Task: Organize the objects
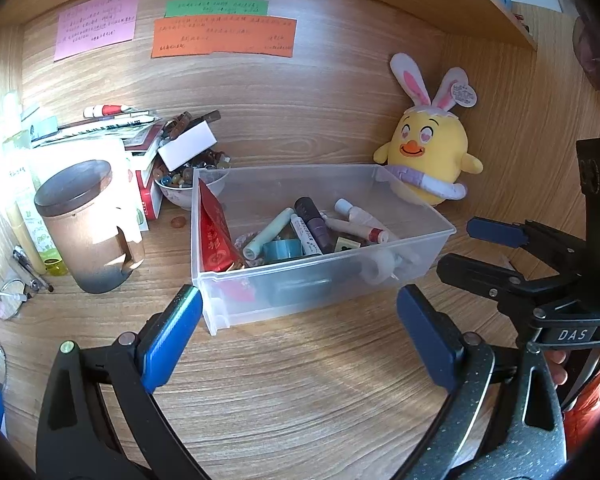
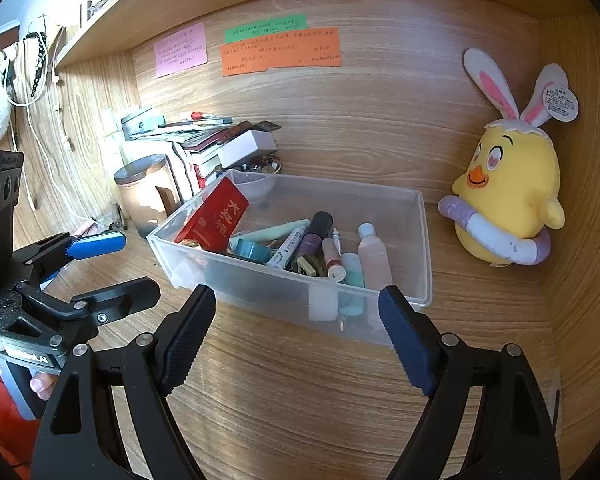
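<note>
A clear plastic bin (image 1: 428, 236) (image 2: 420, 240) sits on the wooden desk and holds a red packet (image 1: 214, 236) (image 2: 216, 216), pens, tubes, small bottles and a roll of blue tape (image 2: 252, 250). My left gripper (image 1: 300, 336) is open and empty, just in front of the bin's near wall. My right gripper (image 2: 298, 332) is open and empty, also just in front of the bin. Each gripper shows in the other's view: the right one (image 1: 472, 248) to the right of the bin, the left one (image 2: 136, 264) to the left of it.
A yellow chick plush with bunny ears (image 1: 432, 152) (image 2: 508, 200) stands right of the bin against the back wall. A lidded brown jar (image 1: 88, 228) (image 2: 146, 192), stacked books and boxes (image 1: 112, 140), a bowl of beads (image 1: 188, 188) and glasses (image 1: 10, 296) crowd the left.
</note>
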Action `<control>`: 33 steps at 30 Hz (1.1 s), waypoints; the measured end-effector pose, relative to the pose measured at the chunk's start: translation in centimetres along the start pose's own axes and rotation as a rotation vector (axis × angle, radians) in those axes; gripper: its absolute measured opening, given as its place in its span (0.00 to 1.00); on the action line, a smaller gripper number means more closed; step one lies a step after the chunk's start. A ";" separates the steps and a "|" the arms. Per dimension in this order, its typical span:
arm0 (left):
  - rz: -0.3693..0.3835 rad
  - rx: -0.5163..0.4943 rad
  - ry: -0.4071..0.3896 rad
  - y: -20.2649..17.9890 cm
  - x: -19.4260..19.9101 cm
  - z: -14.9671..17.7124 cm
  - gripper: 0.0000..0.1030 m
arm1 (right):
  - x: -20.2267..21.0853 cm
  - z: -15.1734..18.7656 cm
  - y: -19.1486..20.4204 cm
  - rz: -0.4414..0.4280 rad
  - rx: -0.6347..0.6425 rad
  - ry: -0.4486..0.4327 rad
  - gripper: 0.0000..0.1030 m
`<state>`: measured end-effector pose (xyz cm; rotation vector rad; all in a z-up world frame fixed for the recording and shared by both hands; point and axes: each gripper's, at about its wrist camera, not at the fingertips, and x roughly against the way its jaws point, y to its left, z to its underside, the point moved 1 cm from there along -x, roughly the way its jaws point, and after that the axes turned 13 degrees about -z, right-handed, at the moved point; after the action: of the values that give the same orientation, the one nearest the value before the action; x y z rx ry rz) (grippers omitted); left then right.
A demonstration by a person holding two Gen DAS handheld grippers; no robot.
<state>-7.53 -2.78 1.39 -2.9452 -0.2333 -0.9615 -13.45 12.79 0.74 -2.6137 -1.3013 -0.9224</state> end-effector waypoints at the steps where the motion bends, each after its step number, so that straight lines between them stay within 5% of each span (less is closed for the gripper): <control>1: 0.000 0.001 0.000 0.0 0.0 0.0 0.96 | 0.0 0.0 0.1 -0.001 0.000 0.000 0.79; 33: 0.006 -0.003 0.017 -0.3 -0.5 0.2 0.96 | 0.6 0.1 -0.7 0.008 -0.031 -0.010 0.80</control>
<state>-7.86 -2.49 0.98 -2.9375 -0.2230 -0.9873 -13.63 13.74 0.84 -2.6478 -1.2883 -0.9366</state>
